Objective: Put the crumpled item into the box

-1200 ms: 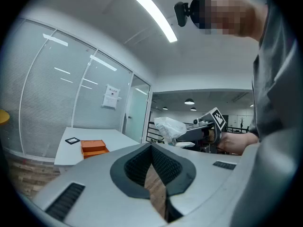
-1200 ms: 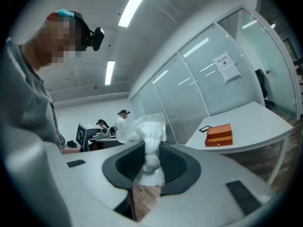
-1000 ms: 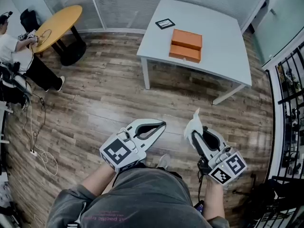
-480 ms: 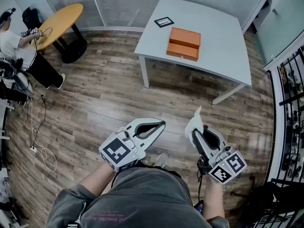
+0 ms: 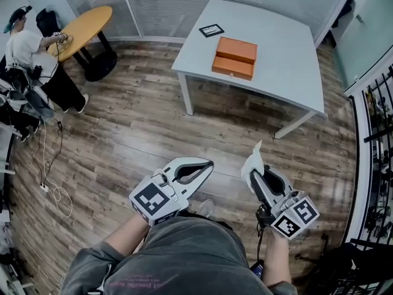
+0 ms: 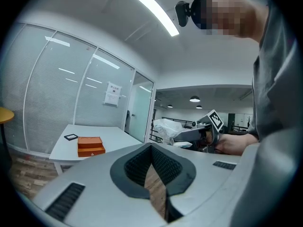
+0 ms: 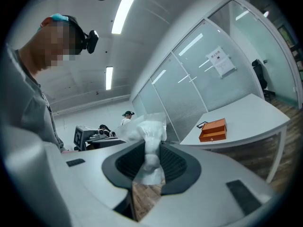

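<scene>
My right gripper [image 5: 253,166] is shut on a crumpled white plastic item [image 5: 250,162], which sticks up past the jaw tips; the right gripper view shows that crumpled item [image 7: 147,145] pinched between the dark pads. My left gripper [image 5: 207,163] hangs beside it, jaws closed together at the tips with nothing between them, as the left gripper view [image 6: 150,148] confirms. The orange box [image 5: 233,58] lies shut on the grey table [image 5: 288,66] far ahead; the box also shows small in the left gripper view [image 6: 90,145] and the right gripper view [image 7: 213,129]. Both grippers hover over the wooden floor, well short of the table.
A small black-framed card [image 5: 212,31] lies on the table behind the box. A round yellow table [image 5: 80,31] stands at the left with a seated person [image 5: 31,54] and cables on the floor. Glass walls lie behind; a black railing [image 5: 374,165] runs along the right.
The view has shifted slightly, with the table and box nearer the centre. Both grippers keep their pose and the right one keeps its hold on the crumpled item.
</scene>
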### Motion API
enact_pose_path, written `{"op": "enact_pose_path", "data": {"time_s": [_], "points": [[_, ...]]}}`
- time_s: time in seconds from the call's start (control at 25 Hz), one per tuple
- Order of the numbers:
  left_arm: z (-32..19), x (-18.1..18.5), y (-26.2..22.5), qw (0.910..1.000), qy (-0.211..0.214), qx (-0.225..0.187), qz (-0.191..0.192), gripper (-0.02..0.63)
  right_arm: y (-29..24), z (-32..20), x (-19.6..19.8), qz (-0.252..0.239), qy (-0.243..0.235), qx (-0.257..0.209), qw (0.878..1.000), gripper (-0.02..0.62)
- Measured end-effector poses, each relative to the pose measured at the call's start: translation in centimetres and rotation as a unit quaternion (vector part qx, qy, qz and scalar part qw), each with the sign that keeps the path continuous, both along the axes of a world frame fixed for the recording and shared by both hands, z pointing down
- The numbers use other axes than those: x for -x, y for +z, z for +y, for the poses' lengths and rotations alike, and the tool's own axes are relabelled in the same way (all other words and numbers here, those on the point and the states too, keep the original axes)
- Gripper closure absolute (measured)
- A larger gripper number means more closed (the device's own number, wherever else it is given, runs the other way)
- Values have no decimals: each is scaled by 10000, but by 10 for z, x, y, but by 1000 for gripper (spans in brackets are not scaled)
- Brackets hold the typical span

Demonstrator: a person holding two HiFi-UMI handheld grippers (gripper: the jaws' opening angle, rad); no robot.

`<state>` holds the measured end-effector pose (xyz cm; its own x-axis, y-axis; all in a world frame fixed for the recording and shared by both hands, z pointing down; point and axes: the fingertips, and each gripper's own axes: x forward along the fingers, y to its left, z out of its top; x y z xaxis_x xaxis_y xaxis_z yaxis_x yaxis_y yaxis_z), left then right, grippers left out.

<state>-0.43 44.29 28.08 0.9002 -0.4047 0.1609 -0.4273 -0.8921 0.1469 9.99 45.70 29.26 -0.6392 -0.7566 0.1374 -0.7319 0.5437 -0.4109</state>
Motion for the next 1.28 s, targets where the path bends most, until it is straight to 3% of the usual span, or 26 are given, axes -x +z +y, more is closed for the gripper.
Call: {"op": "enact_pose_path", "data": {"time_s": [0.8, 1.28], "points": [[-30, -21, 7, 9999, -110, 111, -1, 594, 7, -30, -21, -2, -99, 55, 9999, 499], [-84, -7, 14, 9998, -59, 180, 74, 594, 13, -82, -2, 2, -86, 144, 9999, 499]]}}
